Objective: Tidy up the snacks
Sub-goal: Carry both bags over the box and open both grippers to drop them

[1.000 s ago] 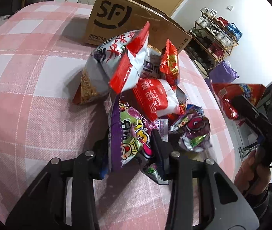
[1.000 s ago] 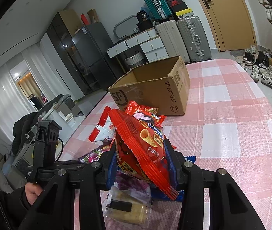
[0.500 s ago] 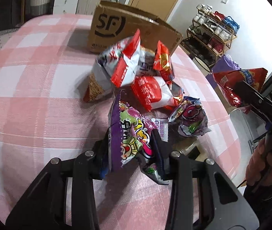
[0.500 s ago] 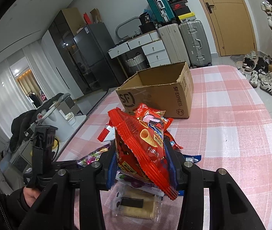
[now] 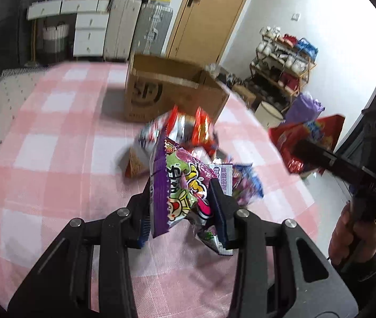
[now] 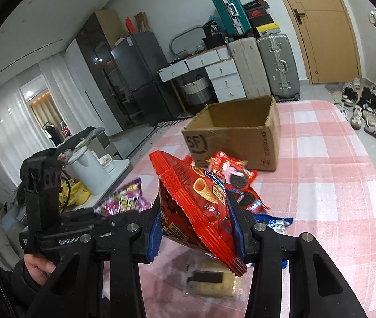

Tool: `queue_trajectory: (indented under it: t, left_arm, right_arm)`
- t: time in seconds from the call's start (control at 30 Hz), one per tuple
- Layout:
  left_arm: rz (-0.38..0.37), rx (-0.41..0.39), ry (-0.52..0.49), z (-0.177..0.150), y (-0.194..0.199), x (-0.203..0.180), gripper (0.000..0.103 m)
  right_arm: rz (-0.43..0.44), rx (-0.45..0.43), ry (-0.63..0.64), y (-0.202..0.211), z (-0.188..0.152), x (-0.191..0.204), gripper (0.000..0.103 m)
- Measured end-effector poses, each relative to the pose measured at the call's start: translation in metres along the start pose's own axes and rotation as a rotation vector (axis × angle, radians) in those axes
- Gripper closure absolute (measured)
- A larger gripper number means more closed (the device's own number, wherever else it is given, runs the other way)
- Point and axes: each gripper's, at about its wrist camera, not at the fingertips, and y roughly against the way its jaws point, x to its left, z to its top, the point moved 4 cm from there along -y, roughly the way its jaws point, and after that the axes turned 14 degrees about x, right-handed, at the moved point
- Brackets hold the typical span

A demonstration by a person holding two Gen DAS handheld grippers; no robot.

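Nearest, the left tongs are clamped on a purple candy bag, held clear above the pink checked desk. The right tongs are likewise closed on a red corn-cone bag, also lifted. Below them on the desk lies one clear pack of biscuits. Just beyond is the loose heap of snacks: blurred, but two red cookie packs, a blue wrapper and several red-and-white bags can be made out; an exact count is not possible. Farthest stands one open cardboard box, its visible inside bare. Judging by this, sorting has barely begun: two bags are in hand, none boxed, the heap remains.
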Motion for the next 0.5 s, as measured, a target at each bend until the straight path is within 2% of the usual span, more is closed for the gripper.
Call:
queue_trajectory:
  t: [0.2,0.3,0.5]
  left_arm:
    - [0.011,-0.072,-0.016,0.023,0.041,-0.012,0.068]
    - [-0.005,-0.091,-0.02,0.038,0.057,-0.016,0.068]
    - [-0.002,-0.135,-0.051,0.074,0.086,-0.025,0.067]
  right_arm:
    - [0.004,-0.042,0.048,0.022,0.016,0.018,0.059]
    - [-0.015,-0.05,0.079,0.033,0.031,0.025,0.059]
    - [0.0,-0.111,0.115,0.051,0.07,0.031,0.059]
